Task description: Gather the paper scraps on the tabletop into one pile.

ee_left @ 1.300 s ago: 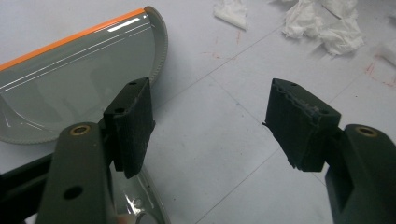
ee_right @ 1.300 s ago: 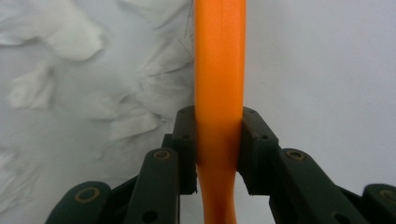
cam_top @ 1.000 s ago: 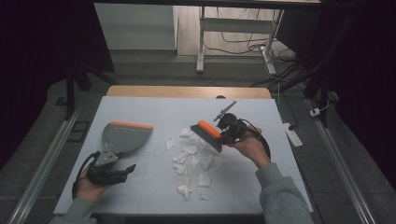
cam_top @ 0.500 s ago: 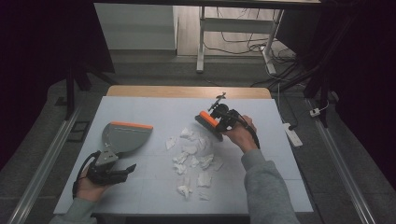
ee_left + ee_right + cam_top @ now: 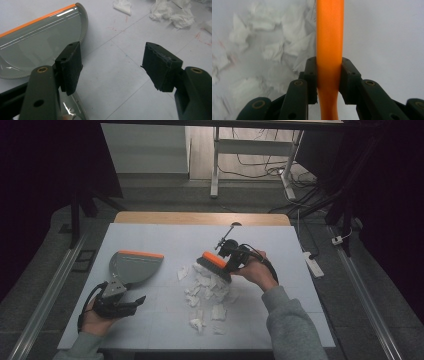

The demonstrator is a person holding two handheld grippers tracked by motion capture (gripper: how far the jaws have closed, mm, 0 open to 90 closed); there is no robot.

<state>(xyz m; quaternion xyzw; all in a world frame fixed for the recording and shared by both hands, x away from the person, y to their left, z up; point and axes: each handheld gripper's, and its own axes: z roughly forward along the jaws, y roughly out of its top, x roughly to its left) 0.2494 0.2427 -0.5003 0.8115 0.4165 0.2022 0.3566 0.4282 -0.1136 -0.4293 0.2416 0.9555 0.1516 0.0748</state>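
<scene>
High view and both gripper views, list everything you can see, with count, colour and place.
brush: one, orange back with dark bristles, at the far right edge of the scraps, its orange handle clamped in the right gripper
dustpan: one, grey with an orange lip, left part of the table, just beyond the left gripper
paper scraps: a loose heap, too many to count, white, middle of the table
table: one, pale surface with a wooden far edge
power strip: one, white, on the floor right of the table
left gripper: one, black, jaws open with nothing between them, near left of the table
right gripper: one, black, shut on the brush handle
</scene>
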